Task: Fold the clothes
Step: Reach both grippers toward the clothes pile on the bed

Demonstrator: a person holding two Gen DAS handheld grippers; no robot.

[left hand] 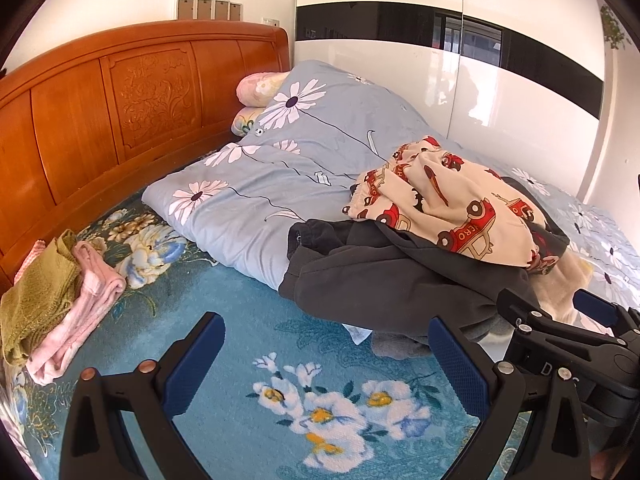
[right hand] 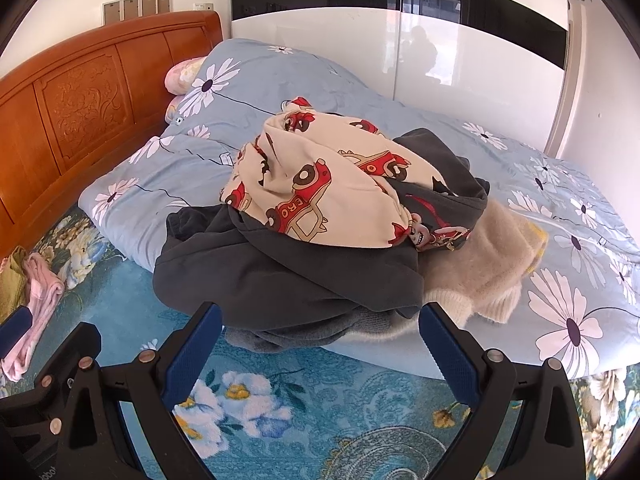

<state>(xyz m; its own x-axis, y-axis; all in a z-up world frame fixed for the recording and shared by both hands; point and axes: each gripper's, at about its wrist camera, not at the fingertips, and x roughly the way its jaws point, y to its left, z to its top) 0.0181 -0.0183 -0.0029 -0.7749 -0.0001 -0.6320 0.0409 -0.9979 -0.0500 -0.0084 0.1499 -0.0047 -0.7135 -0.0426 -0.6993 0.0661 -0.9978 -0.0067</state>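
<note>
bare blanket ahead, clothes pile beyond

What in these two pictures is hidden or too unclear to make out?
- Grey garment, right view: mostly buried under the dark top.
- Cream sweater, both views: shape hidden by the pile.
- Green cloth, left view: cut by the edge.
- Wardrobe reflection: too blurred.

Left gripper, jaws wide apart, over teal floral blanket. Clothes pile far right w/ fire-truck garment on top; folded pink & olive items near left.
</note>
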